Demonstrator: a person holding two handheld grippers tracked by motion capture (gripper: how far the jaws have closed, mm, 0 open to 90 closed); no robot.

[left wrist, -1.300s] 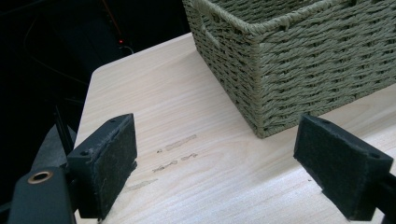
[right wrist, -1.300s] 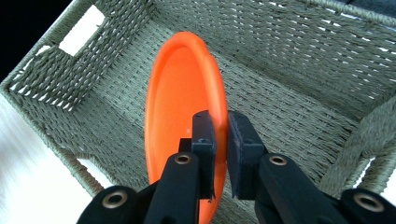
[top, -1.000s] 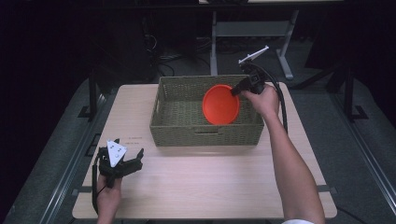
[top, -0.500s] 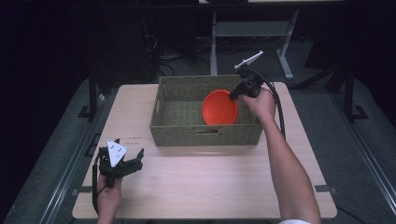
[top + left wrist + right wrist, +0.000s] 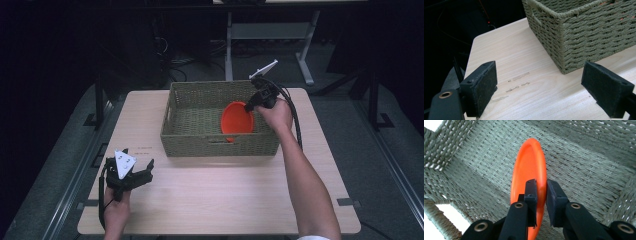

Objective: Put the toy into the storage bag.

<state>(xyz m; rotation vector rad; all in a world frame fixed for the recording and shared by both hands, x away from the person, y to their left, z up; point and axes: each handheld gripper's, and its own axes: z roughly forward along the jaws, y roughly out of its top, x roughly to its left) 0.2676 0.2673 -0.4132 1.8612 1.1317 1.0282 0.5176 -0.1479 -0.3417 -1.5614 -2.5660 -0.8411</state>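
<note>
Your basket [image 5: 220, 142] walls box in the orange plate [image 5: 237, 121], so it's open only from above; bare table [image 5: 225, 200] out front leaves loads of room.

No word, number or brand can be read anywhere. The worktop [image 5: 529, 65] carries a few faint dark marks, like worn print, near its left edge just in front of the woven basket [image 5: 584, 37]; in the left gripper view they stay too smudged to make out as letters.
</note>
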